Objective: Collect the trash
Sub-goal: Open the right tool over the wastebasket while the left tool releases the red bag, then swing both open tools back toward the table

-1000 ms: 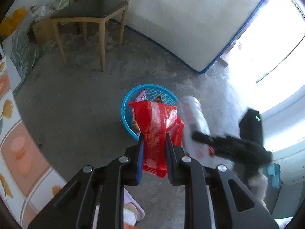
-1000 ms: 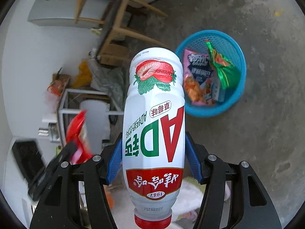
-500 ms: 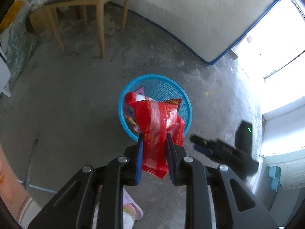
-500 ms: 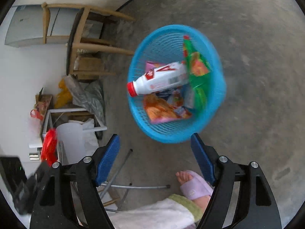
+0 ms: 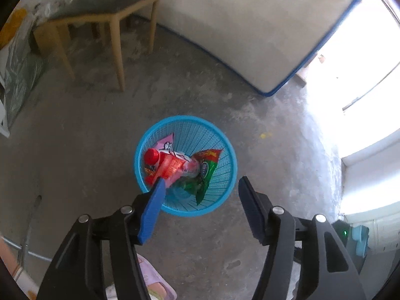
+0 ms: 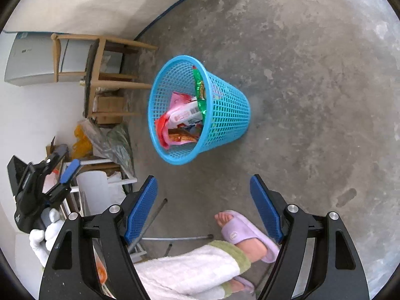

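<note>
— What do you have on the left side?

— My left gripper [image 5: 200,190] hangs over the blue basket [image 5: 226,175], pointing steeply down. Its jaws are opening, with nothing pressed between the pads. The red wrapper [image 5: 170,167] is just off the tip of the left pad, over the basket's near-left rim (blurred, so I cannot tell whether it touches the pad). A wooden chair [image 5: 107,17] stands at upper left, well away.

— And inside the basket?

— A bottle with a red cap [image 5: 152,156] lies on its side, cap to the left, with a pink packet [image 5: 166,142] behind it and a green packet [image 5: 206,168] leaning on the right wall.

— The right side?

— My right gripper [image 6: 203,205] is wide apart and holds nothing; bare floor [image 6: 312,100] shows between the pads. At far left of that view I see the left gripper [image 6: 63,165] in a white-gloved hand [image 6: 43,235]. The basket [image 6: 225,115] stands on the floor ahead, near the chair [image 6: 100,80], and the bottle [image 6: 185,116] rests inside it. Below, a foot in a lilac slipper [image 6: 246,232] stands between the pads.
</note>
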Action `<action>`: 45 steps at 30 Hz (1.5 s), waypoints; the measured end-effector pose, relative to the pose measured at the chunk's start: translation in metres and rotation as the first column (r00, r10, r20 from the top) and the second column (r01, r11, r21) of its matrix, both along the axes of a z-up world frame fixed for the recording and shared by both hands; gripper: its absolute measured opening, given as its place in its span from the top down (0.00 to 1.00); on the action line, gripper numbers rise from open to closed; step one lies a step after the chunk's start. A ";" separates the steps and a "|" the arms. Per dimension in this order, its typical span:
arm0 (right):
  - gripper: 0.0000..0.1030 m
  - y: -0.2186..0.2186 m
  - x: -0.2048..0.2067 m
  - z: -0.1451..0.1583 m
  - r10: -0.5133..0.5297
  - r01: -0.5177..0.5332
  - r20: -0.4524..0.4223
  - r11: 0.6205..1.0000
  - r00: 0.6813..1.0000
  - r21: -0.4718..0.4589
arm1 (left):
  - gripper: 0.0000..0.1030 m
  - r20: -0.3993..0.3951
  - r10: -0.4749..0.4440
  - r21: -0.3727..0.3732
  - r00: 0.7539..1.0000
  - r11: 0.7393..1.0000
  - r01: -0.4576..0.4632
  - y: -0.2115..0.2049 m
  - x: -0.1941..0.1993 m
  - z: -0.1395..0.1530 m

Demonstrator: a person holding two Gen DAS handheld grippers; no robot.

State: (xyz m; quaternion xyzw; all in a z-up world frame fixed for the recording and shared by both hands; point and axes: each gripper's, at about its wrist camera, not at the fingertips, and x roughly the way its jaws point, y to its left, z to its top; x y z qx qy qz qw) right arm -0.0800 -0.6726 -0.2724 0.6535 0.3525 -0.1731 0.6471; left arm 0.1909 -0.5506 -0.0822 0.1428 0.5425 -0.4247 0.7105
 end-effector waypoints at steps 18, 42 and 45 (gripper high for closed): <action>0.29 0.058 0.051 0.103 0.234 -0.208 0.108 0.955 0.966 -0.212 | 0.36 0.183 0.298 -0.291 0.937 0.927 -0.238 0.290 -0.028 0.122; 0.15 0.360 0.321 0.242 0.881 -0.706 -0.014 0.369 0.472 -0.604 | 0.36 0.161 0.771 -0.385 0.616 0.624 -0.680 0.582 -0.040 0.091; 0.13 0.389 0.349 0.241 0.892 -0.703 -0.112 0.262 0.439 -0.662 | 0.36 0.150 0.789 -0.379 0.596 0.602 -0.702 0.596 -0.043 0.086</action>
